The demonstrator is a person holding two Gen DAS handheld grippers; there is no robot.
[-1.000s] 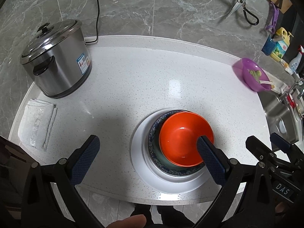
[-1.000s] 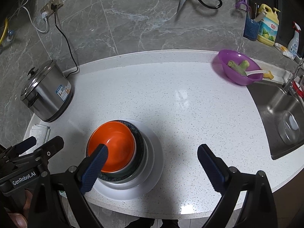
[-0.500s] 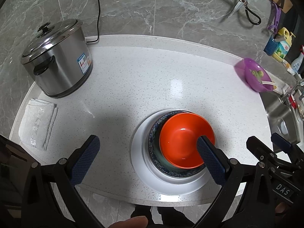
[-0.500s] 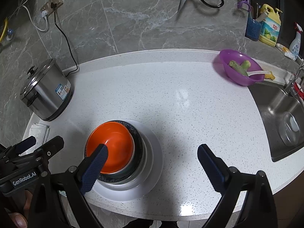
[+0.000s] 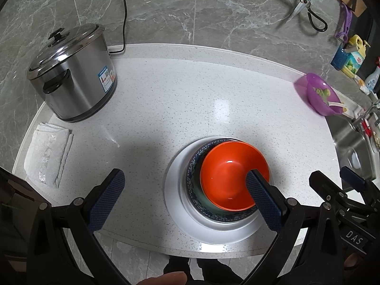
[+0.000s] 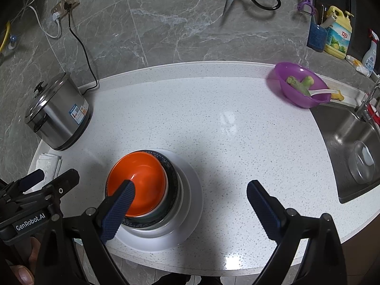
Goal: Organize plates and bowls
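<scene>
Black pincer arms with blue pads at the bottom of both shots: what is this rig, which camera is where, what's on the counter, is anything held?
No robot here: a person holds a two-finger gripper in each hand, and each gripper carries a fisheye camera looking along its fingers.

The left wrist view shows the left gripper, the right wrist view the right gripper. Each also catches the other gripper at its edge. Both are open and hold nothing.

On the white speckled countertop stands a stack: a glossy orange bowl nested in a dark blue patterned bowl, on a white round plate. Also there: a stainless steel lidded cooker, a folded white cloth, and a purple plastic bowl with green vegetable pieces beside the steel sink.
</scene>
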